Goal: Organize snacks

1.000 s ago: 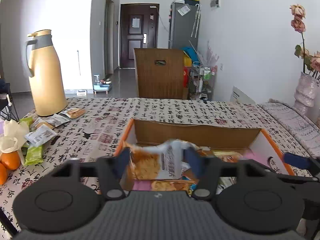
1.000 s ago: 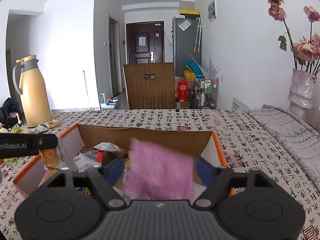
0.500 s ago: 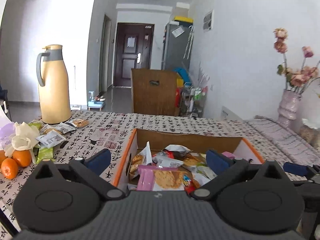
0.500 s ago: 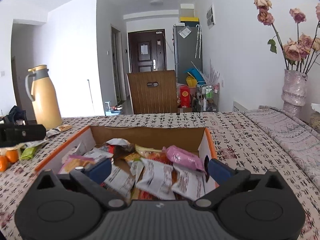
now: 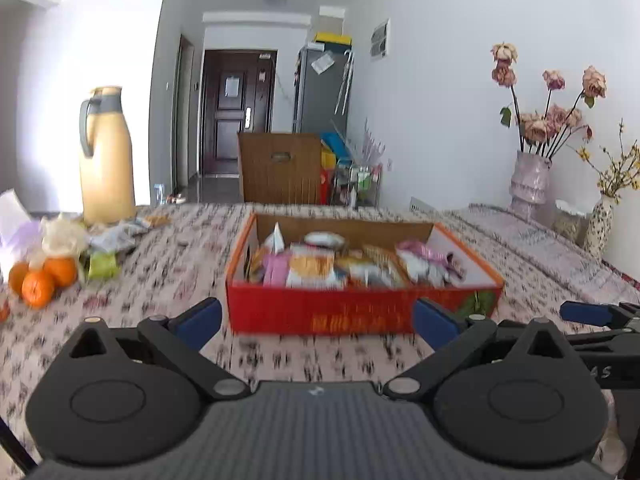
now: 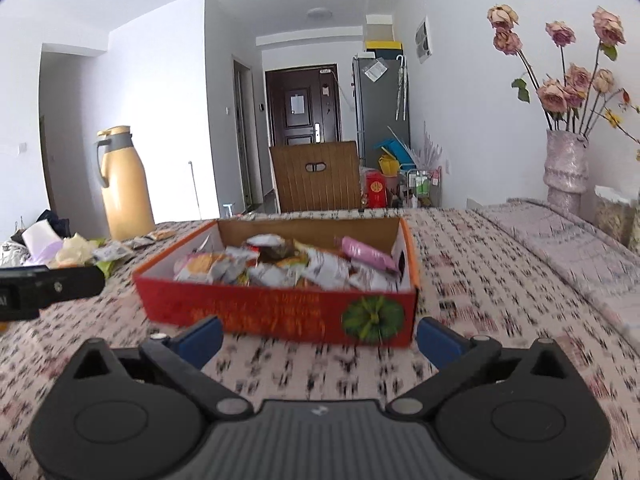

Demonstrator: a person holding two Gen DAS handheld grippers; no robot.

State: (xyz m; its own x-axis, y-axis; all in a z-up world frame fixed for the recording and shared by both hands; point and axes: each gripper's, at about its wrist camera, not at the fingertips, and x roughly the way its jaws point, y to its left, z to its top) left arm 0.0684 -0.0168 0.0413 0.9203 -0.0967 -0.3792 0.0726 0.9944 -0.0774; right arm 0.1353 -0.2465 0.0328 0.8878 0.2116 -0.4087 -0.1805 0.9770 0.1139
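Note:
A red cardboard box (image 5: 320,312) (image 6: 280,312) full of snack packets sits in the middle of the patterned tablecloth. Among them lie a pink packet (image 6: 366,254) and an orange-and-white packet (image 5: 310,268). My left gripper (image 5: 318,326) stands open and empty just in front of the box's near wall. My right gripper (image 6: 320,338) is likewise open and empty, a short way back from the box. More loose snack packets (image 5: 116,236) lie by the thermos at the left.
A tall yellow thermos (image 5: 106,160) stands at the table's far left. Oranges (image 5: 42,280) and a white bag lie near the left edge. Vases with dried flowers (image 6: 566,168) stand at the right. A wooden chair back (image 6: 316,178) rises beyond the table.
Both grippers let go of their packets over the box, opened wide and drew back toward the near table edge. The white-orange and pink packets now lie in the box.

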